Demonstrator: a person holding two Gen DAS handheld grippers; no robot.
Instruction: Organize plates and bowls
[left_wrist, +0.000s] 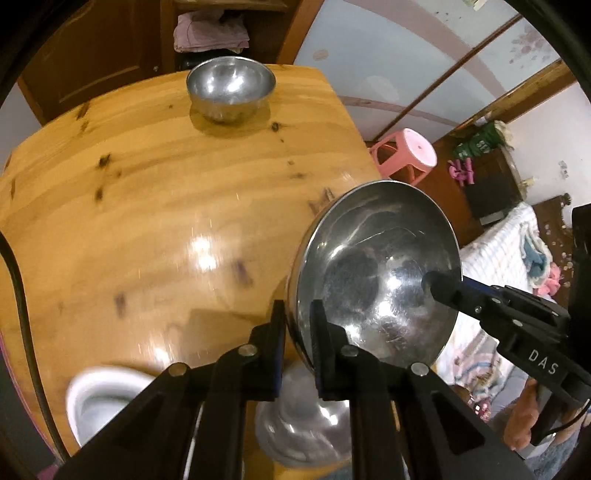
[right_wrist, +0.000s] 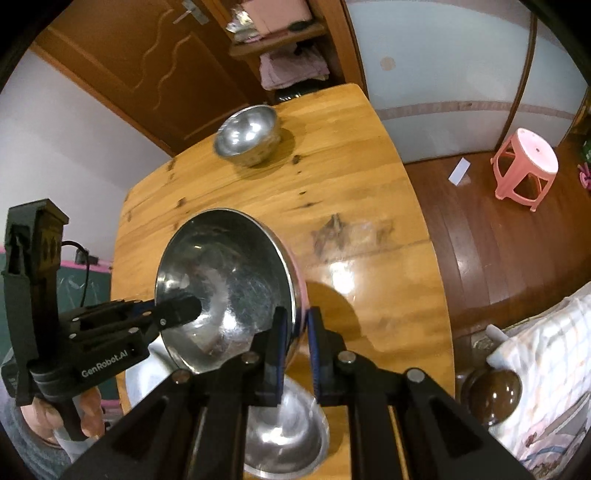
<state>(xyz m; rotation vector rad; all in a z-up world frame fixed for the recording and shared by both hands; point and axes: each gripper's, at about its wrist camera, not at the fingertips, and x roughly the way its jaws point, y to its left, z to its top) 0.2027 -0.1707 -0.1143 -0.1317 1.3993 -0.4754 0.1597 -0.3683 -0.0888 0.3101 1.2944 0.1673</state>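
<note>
Both grippers, left gripper (left_wrist: 298, 336) and right gripper (right_wrist: 295, 339), clamp opposite rims of one steel bowl (left_wrist: 376, 273), fingers clenched on it, held tilted above the worktop (left_wrist: 147, 221). Step: carrying. Next, probably nest it into another steel bowl (right_wrist: 284, 435) below.

Black hand-held gripper (left_wrist: 298, 328), blue pads, silver screws, perhaps "DAS" lettering.

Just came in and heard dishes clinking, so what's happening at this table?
A person is tidying bowls with two tools. The left hand-held gripper and the right hand-held gripper each pinch opposite sides of the rim of one wide, shallow steel bowl, held tilted above the glossy wooden table. Under it sit another steel bowl and a white ceramic bowl. A small deep steel bowl stands alone at the far end.
</note>
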